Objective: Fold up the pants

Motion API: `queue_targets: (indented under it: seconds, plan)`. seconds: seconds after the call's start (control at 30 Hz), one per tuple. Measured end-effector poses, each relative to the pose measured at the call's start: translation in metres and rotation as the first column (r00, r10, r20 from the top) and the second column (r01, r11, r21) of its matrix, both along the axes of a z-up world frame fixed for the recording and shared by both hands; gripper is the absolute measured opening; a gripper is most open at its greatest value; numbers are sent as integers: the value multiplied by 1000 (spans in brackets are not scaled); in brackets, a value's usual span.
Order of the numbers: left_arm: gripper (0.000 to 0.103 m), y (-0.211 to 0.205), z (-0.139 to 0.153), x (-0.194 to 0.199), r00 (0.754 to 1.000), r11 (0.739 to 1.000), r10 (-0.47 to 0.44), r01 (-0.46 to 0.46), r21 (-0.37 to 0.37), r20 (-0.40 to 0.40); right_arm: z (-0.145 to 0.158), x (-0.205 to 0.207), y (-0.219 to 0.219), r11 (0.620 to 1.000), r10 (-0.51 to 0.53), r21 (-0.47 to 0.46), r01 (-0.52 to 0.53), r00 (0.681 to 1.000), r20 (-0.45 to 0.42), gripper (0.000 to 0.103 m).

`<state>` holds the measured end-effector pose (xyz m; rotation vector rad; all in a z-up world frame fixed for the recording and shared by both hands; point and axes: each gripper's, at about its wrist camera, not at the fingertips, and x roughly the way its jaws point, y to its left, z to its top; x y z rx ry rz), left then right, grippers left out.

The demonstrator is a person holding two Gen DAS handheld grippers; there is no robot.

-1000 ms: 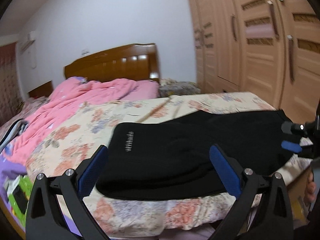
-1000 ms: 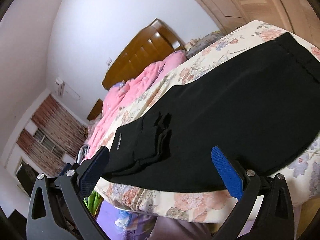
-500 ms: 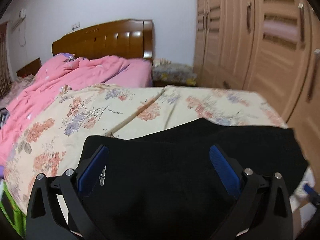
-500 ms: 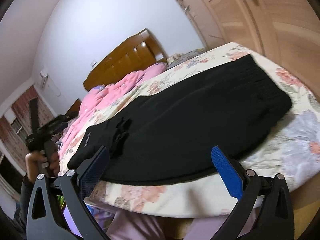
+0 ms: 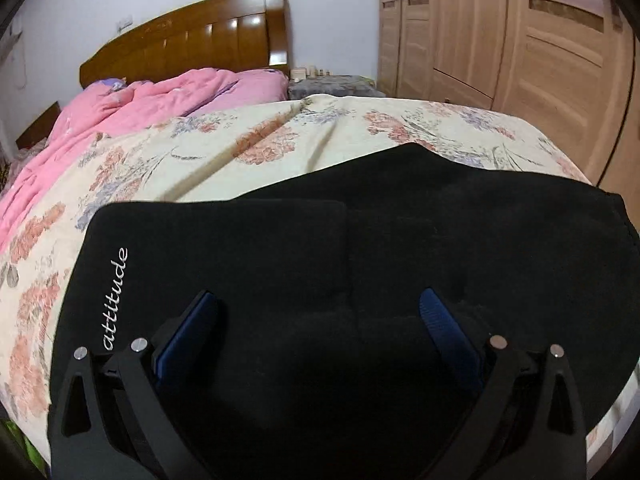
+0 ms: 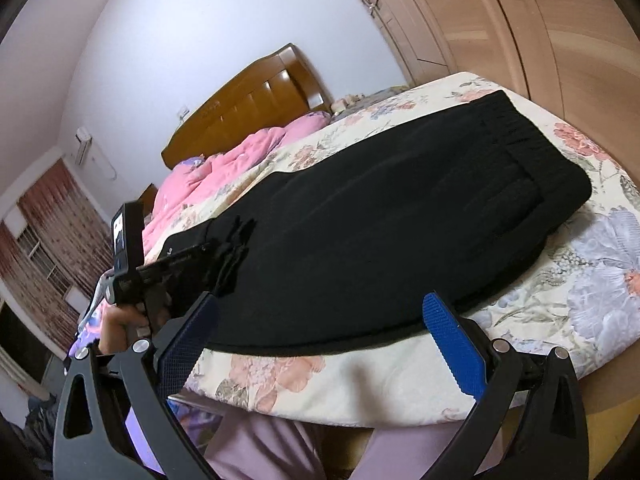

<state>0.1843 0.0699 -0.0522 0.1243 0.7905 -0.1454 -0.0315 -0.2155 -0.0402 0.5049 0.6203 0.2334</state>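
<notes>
Black pants [image 5: 360,264] lie flat across the foot of a floral bed sheet [image 5: 208,152], with white "attitude" lettering [image 5: 116,300] near their left end. My left gripper [image 5: 316,312] is open, low over the pants' left part, jaws spread over the cloth. In the right wrist view the pants [image 6: 380,232] run left to right, ribbed waistband [image 6: 532,160] at the right. My right gripper [image 6: 320,316] is open at the pants' near edge. The left gripper [image 6: 224,256] shows there over the pants' left end.
A pink quilt [image 5: 120,112] is bunched at the head of the bed before a wooden headboard [image 5: 192,40]. Wooden wardrobe doors [image 5: 520,40] stand to the right. The bed's front edge [image 6: 360,400] is just under my right gripper.
My left gripper has moved forward and down over the pants' left end. My right gripper has swung to the pants' near edge. Both stayed open.
</notes>
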Motion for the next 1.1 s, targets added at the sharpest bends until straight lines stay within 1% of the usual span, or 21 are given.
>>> queue_targets:
  seconds: [0.1,0.17,0.23,0.27,0.33,0.37,0.43,0.57,0.67,0.77,0.87,0.97,1.03,1.1]
  plan:
    - [101,-4,-1,-4,1000,1000,-1,0,30,30,1,-2,-5,1000,-21,14,21,1000,4,99]
    - [101,-7,-4,-9,997,999,17,-20,42,72,-1,-3,-7,999,-30,25,29,1000,4,99]
    - [101,-11,-2,-13,996,998,13,-18,60,85,-3,-2,-7,999,-30,31,30,1000,-2,99]
    - [101,-9,-2,-12,997,999,12,-16,51,77,-3,-2,-7,999,-30,29,30,1000,-4,99]
    - [101,-4,-3,-8,998,1000,9,-10,11,55,-6,0,-8,999,-37,33,38,999,-15,99]
    - [101,0,-4,-7,999,1000,10,-9,-22,40,-6,0,-8,998,-39,39,40,999,-16,99]
    - [101,4,-5,-5,1000,998,13,-11,-54,26,-9,-1,-12,997,-49,58,50,999,-20,99]
    - [102,1,-5,-6,999,999,20,-19,-35,29,-7,-4,-16,996,-57,70,58,998,-7,99]
    - [102,2,-6,-5,999,999,20,-18,-43,26,-4,-4,-18,996,-68,65,67,998,2,99]
    - [102,2,-6,-5,999,999,20,-19,-42,26,4,4,-21,995,-80,61,79,997,12,99]
    - [102,3,-6,-5,999,999,21,-19,-43,25,12,28,-21,994,-101,29,101,995,-4,99]
    - [102,3,-6,-5,999,999,21,-19,-42,25,10,51,-20,993,-116,21,117,992,-38,99]
    - [102,2,-6,-5,999,999,20,-19,-43,25,4,63,-18,994,-107,-3,107,992,-64,99]
    - [102,2,-6,-5,999,999,20,-19,-43,25,-8,68,-14,995,-80,-62,74,992,-101,99]
